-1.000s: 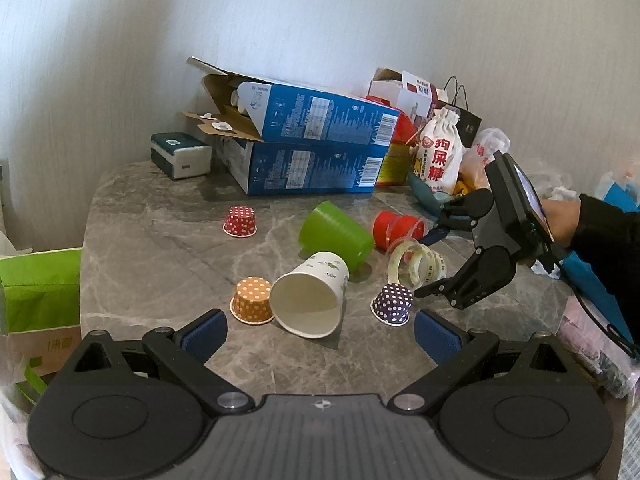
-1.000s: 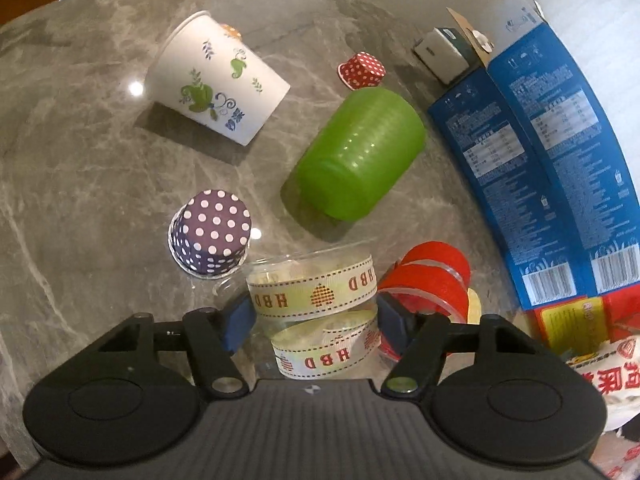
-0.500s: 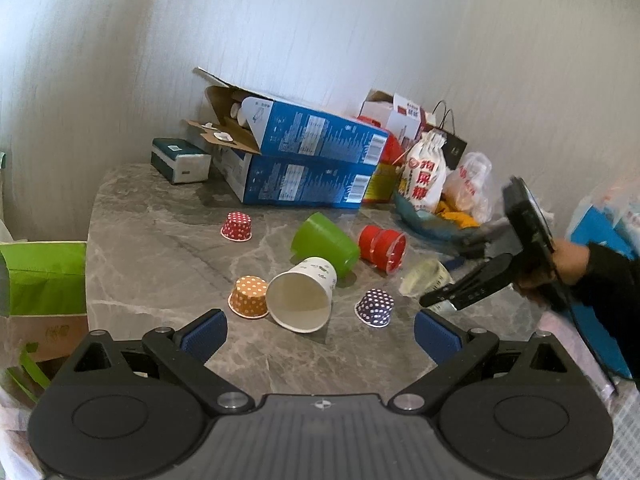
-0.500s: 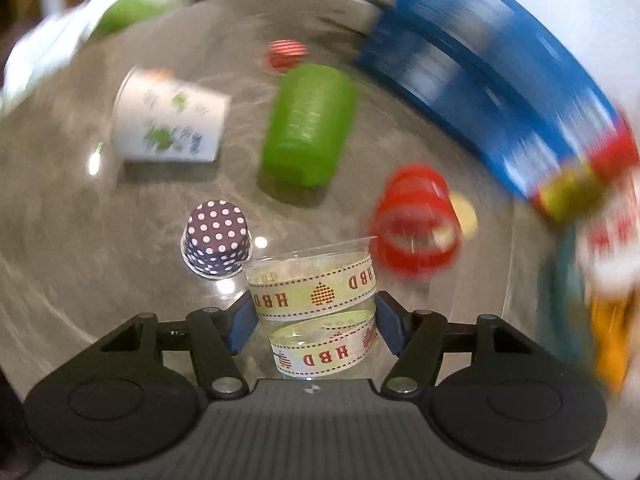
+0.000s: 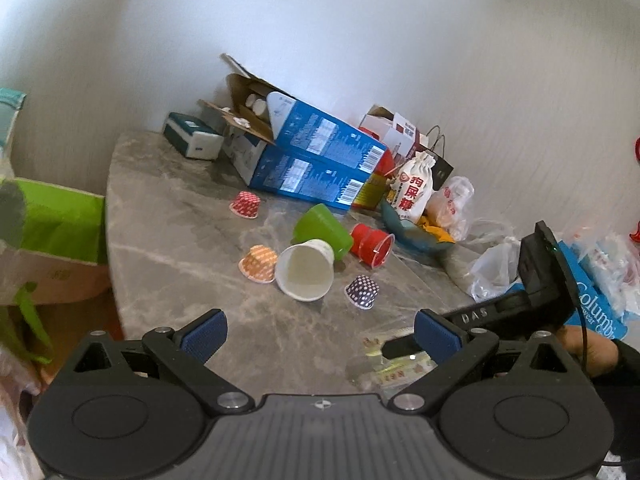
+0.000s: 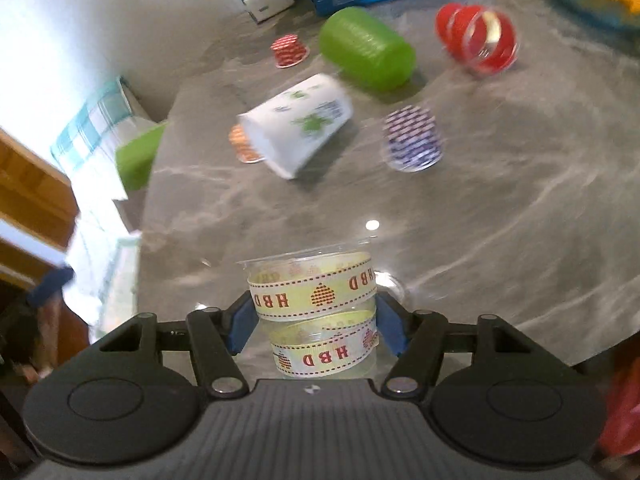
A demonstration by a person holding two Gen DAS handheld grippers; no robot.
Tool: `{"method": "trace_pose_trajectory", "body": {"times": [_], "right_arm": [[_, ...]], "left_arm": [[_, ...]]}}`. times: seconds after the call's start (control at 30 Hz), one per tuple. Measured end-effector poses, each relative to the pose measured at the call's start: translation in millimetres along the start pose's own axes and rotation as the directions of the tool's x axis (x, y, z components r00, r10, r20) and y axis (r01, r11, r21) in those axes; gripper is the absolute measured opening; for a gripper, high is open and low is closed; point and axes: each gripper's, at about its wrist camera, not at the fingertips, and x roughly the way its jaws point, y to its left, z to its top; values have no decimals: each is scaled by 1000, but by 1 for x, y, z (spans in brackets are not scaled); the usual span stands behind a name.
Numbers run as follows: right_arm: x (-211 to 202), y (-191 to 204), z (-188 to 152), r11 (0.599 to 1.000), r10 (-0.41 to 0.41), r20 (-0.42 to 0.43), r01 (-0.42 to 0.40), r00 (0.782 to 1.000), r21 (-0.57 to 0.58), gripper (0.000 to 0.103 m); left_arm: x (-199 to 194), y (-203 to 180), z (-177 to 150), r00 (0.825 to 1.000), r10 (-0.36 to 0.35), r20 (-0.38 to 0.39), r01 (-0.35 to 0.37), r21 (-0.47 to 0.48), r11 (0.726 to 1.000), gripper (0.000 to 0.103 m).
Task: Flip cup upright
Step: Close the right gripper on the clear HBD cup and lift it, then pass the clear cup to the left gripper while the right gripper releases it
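My right gripper (image 6: pixel 314 330) is shut on a clear plastic cup with yellow "HBD" bands (image 6: pixel 316 300), its rim pointing away from the camera, held above the grey marble table (image 6: pixel 480 220). In the left wrist view the same cup (image 5: pixel 394 364) shows blurred at the front right, in the right gripper (image 5: pixel 400 346). My left gripper (image 5: pixel 320 334) is open and empty above the table's front. A white paper cup (image 5: pixel 306 270), a green cup (image 5: pixel 324 230) and a red cup (image 5: pixel 372 242) lie on their sides.
Small upside-down dotted paper cups stand around: red (image 5: pixel 246 204), orange (image 5: pixel 258 262), purple (image 5: pixel 362 290). Blue cartons (image 5: pixel 308 160), a small box (image 5: pixel 192 140) and bags (image 5: pixel 416 188) line the back wall. A green box (image 5: pixel 52 220) sits off the table's left edge.
My right gripper has carried the HBD cup away from the cluster toward the table's front and turned it. The left gripper has pulled back and up.
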Motion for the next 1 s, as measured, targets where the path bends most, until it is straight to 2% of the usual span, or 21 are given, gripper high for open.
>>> {"method": "trace_pose_trajectory", "body": {"times": [0.13, 0.4, 0.53, 0.6, 0.73, 0.9, 1.0], "right_arm": [[14, 10, -8, 994, 63, 2, -62, 998, 94, 65], [31, 22, -7, 992, 40, -4, -39, 999, 121, 68], [34, 20, -8, 992, 31, 1, -31, 1000, 122, 70], [32, 17, -8, 991, 43, 13, -45, 999, 127, 73], [24, 7, -7, 984, 88, 55, -96, 995, 151, 83], [7, -11, -10, 969, 159, 129, -180, 979, 170, 85], [-4, -27, -15, 965, 160, 181, -192, 970, 178, 85]], "left_arm": [[-17, 16, -6, 1000, 18, -2, -18, -33, 999, 101], [-28, 32, -10, 998, 60, -18, -61, -69, 996, 101], [-20, 29, -13, 998, 44, -46, -47, -75, 996, 101], [-17, 26, -13, 998, 12, -59, -16, -83, 996, 101], [0, 14, -15, 993, -24, -119, 12, -100, 995, 101], [34, -8, -11, 977, -23, -214, 0, -106, 994, 101], [64, -20, -6, 960, -43, -277, 5, -139, 990, 101]]}}
